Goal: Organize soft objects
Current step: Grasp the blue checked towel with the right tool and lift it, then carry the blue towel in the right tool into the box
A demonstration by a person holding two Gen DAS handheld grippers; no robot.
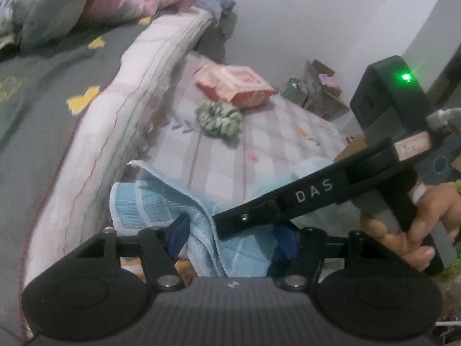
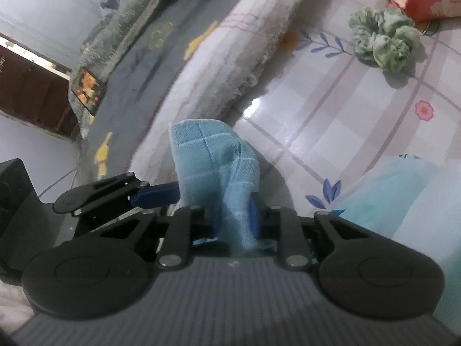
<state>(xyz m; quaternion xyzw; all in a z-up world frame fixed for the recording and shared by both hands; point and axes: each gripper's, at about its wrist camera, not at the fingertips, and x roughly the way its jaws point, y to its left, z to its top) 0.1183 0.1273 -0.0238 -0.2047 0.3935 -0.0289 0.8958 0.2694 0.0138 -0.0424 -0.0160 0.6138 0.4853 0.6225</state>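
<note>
Bedding backdrop blurs; blue towel (image 2: 214, 158) hides right tool (image 2: 230, 216) pads

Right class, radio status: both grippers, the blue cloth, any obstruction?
Right gripper shut on blue cloth. Left gripper around the same cloth, grip unclear. Green scrunchie lies apart, nothing blocking.

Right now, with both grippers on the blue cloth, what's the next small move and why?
Probably lift the right gripper slightly to draw the blue cloth taut. Its jaws look shut on a bunched fold, while the left gripper has the other part of the cloth between its pads.
</note>
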